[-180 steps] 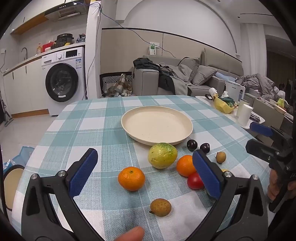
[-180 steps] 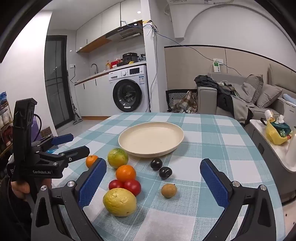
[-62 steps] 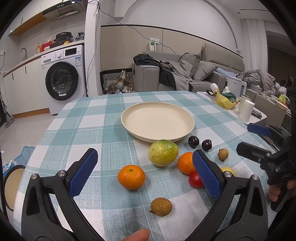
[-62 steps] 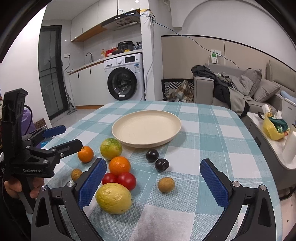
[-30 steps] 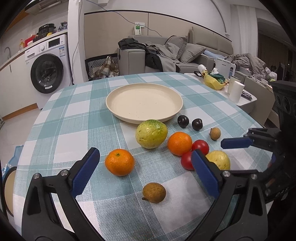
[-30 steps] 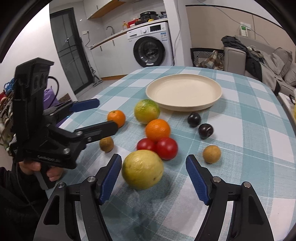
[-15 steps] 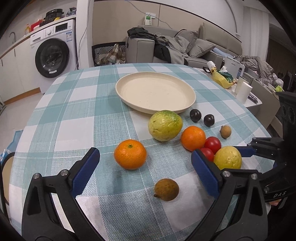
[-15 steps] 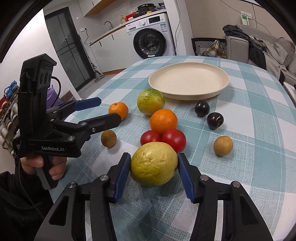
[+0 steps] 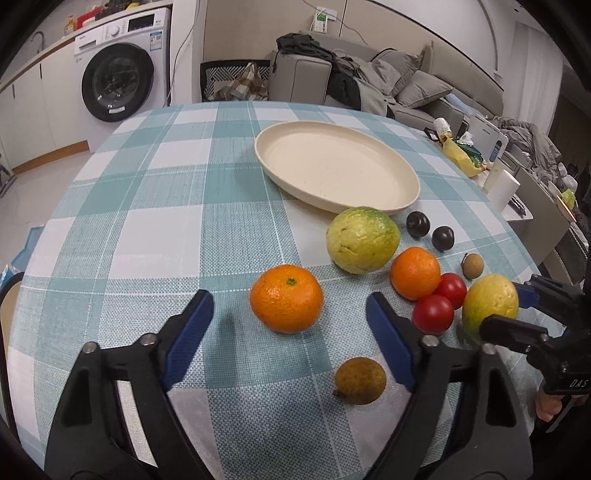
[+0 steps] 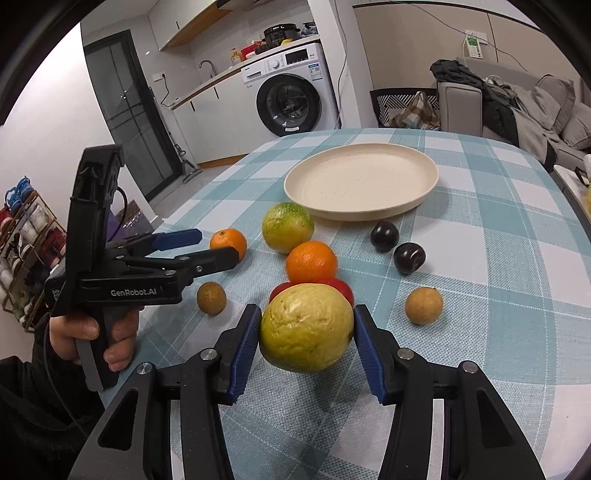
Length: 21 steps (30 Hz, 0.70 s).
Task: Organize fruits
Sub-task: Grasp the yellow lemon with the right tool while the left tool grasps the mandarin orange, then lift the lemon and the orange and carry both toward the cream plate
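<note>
Tomatoes [image 10: 341, 286] touching behind yellow fruit [image 10: 306, 326] pinched by right gripper [image 10: 306, 347] — left gripper [image 9: 290, 325] spread.

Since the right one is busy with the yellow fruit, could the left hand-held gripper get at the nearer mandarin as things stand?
Probably yes: the left hand-held gripper is open, and the mandarin sits just ahead between its fingers with nothing lying between them.

A white washing machine [image 10: 291, 99] sits under a kitchen worktop [image 10: 221, 75] with a faucet [image 10: 207, 66], beside a dark glass door [image 10: 129, 122]. A grey sofa [image 9: 413, 88] heaped with clothes [image 9: 332, 62] lines the beige panelled wall [image 9: 258, 29]. The counter wears a teal-and-white checked cloth [image 9: 147, 206]. The floor [image 9: 37, 173] is pale tile, and a rack of shoes [image 10: 26, 251] stands at the left.
</note>
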{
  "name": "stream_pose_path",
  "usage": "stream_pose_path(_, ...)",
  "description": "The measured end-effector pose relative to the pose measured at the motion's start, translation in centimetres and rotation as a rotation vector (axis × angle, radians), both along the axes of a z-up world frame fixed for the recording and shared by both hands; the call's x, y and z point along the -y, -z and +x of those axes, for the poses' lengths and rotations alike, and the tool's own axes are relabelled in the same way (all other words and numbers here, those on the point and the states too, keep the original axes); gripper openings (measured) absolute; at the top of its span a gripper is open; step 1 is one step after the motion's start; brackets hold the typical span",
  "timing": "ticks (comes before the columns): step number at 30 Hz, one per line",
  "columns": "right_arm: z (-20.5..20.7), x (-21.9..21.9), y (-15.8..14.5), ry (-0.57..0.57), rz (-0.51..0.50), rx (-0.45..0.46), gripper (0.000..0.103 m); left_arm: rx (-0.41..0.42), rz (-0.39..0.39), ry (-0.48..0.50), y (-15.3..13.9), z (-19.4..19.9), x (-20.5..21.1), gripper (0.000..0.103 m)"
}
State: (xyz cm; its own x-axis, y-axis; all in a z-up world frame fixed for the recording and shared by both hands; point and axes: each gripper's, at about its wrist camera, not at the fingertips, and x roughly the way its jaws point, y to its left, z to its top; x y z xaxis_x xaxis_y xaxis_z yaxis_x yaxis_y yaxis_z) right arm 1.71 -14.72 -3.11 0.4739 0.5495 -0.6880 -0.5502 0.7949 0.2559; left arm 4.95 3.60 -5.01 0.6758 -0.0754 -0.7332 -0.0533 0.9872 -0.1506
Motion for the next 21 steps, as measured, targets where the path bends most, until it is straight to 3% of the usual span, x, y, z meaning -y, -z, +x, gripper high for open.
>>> stream_pose_path(4, 0.2, 0.1, -0.1, 0.011, 0.006, 0.002, 0.052, -0.026, -0.002, 0.016, 0.4, 0.5, 0.2, 0.062)
stream_pose_path(11, 0.3, 0.3, -0.1, 0.024, 0.014, 0.002, 0.052, -0.045, 0.005, 0.03, 0.8, 0.9, 0.7, 0.052)
stream_pose_path(16, 0.4, 0.5, 0.0, 0.031, 0.016, 0.003, 0.052, -0.051, 0.025, 0.009, 0.9, 1.3, 0.7, 0.039)
stream_pose_path(21, 0.5, 0.6, -0.1, 0.038, 0.017, 0.007, 0.052, -0.049, 0.039, 0.009, 0.8, 1.5, 0.8, 0.038)
